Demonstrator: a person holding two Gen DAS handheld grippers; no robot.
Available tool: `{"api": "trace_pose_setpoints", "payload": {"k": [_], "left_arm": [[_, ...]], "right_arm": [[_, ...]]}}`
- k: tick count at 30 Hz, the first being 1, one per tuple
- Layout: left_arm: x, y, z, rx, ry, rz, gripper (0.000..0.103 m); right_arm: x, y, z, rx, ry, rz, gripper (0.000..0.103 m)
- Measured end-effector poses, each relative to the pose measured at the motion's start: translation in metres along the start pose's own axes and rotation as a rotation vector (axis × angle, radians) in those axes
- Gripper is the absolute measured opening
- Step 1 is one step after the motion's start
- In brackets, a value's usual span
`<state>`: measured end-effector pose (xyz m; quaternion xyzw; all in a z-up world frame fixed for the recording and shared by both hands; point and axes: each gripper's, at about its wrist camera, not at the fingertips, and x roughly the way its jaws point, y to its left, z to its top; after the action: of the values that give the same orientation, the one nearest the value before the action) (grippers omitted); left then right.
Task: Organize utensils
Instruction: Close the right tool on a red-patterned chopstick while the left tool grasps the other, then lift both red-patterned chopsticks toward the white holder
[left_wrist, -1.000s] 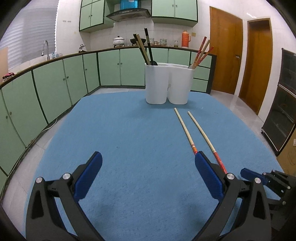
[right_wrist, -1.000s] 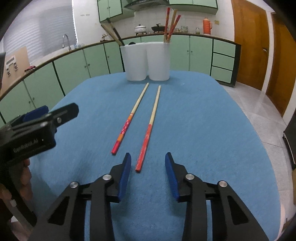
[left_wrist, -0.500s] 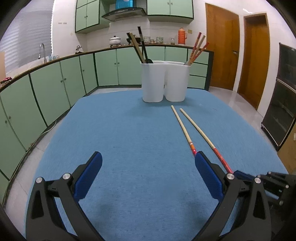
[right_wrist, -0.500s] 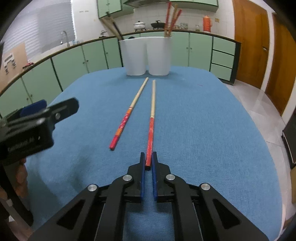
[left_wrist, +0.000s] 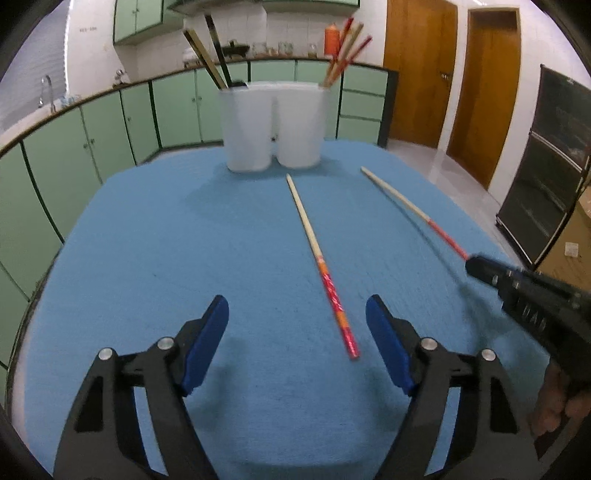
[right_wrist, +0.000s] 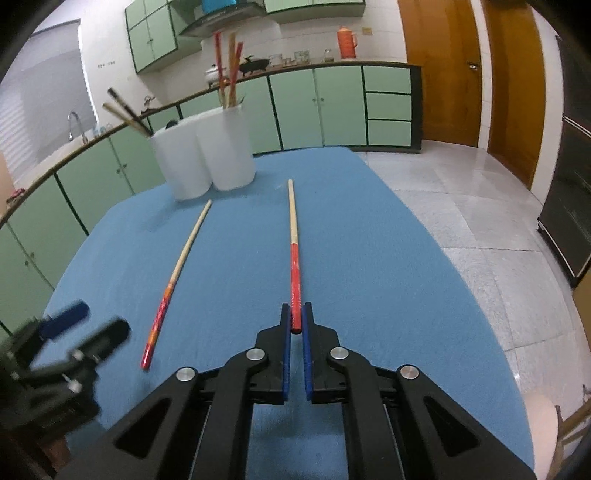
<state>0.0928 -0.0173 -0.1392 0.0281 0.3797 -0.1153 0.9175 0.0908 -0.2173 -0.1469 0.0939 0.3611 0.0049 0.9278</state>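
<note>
- Blue table mat (left_wrist: 155, 236): covers the tabletop; bears every item listed below.
- Left gripper (left_wrist: 297, 310): black frame, blue pads, set at the near edge of the mat, well short of the white holder; jaws partly apart and closing, pads touching nothing.
- White holder (left_wrist: 275, 123): two joined tubs standing upright at the far end of the mat; dark-handled utensils (left_wrist: 207, 51) leaning in the left tub, red-and-tan chopsticks (left_wrist: 345, 50) in the right tub.
- Loose chopstick (left_wrist: 319, 258): flat on the mat, pale tip near the foot of the white holder, red patterned end lying between the left gripper's open pads, touching neither.
- Held chopstick (right_wrist: 293, 251): right of the loose one, pale tip pointing toward the white holder, red end clamped.
- Right gripper (right_wrist: 296, 321): near side of the mat from the white holder; jaws closed tight on the red end of the held chopstick.
</note>
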Motion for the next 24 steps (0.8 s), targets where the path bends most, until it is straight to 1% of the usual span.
{"api": "trace_pose_setpoints", "payload": {"k": [7, 9, 10, 11, 13, 14, 15, 16, 18, 21, 24], "left_arm": [[0.014, -0.007, 0.001, -0.019, 0.061, -0.032, 0.069], [0.019, -0.007, 0.002, -0.026, 0.085, -0.042, 0.059], [0.022, -0.007, 0.003, -0.029, 0.097, -0.050, 0.055], [0.024, -0.009, 0.002, -0.032, 0.109, -0.055, 0.049], [0.027, -0.011, 0.003, -0.026, 0.114, -0.049, 0.048], [0.027, -0.011, 0.003, -0.022, 0.114, -0.047, 0.044], [0.028, -0.011, 0.003, -0.019, 0.115, -0.042, 0.037], [0.028, -0.012, 0.002, -0.017, 0.116, -0.035, 0.033], [0.029, -0.010, 0.003, -0.019, 0.114, -0.043, 0.016], [0.029, -0.008, 0.002, -0.023, 0.115, -0.051, 0.007], [0.030, -0.007, 0.003, -0.028, 0.112, -0.052, 0.005]], "right_arm": [[-0.004, -0.005, 0.011, 0.011, -0.051, -0.008, 0.006], [-0.005, -0.006, 0.012, 0.011, -0.059, -0.013, 0.006], [-0.005, -0.006, 0.013, 0.010, -0.064, -0.017, 0.006], [-0.005, -0.006, 0.014, 0.008, -0.066, -0.019, 0.006], [-0.005, -0.007, 0.012, 0.005, -0.067, -0.023, 0.006], [-0.004, -0.007, 0.011, 0.004, -0.065, -0.023, 0.006], [-0.003, -0.007, 0.011, 0.003, -0.063, -0.024, 0.006], [-0.003, -0.007, 0.009, 0.001, -0.060, -0.025, 0.006], [-0.002, -0.006, 0.010, 0.000, -0.059, -0.025, 0.006], [0.000, -0.005, 0.010, -0.002, -0.057, -0.024, 0.006], [0.000, -0.005, 0.011, 0.004, -0.059, -0.023, 0.006]]}}
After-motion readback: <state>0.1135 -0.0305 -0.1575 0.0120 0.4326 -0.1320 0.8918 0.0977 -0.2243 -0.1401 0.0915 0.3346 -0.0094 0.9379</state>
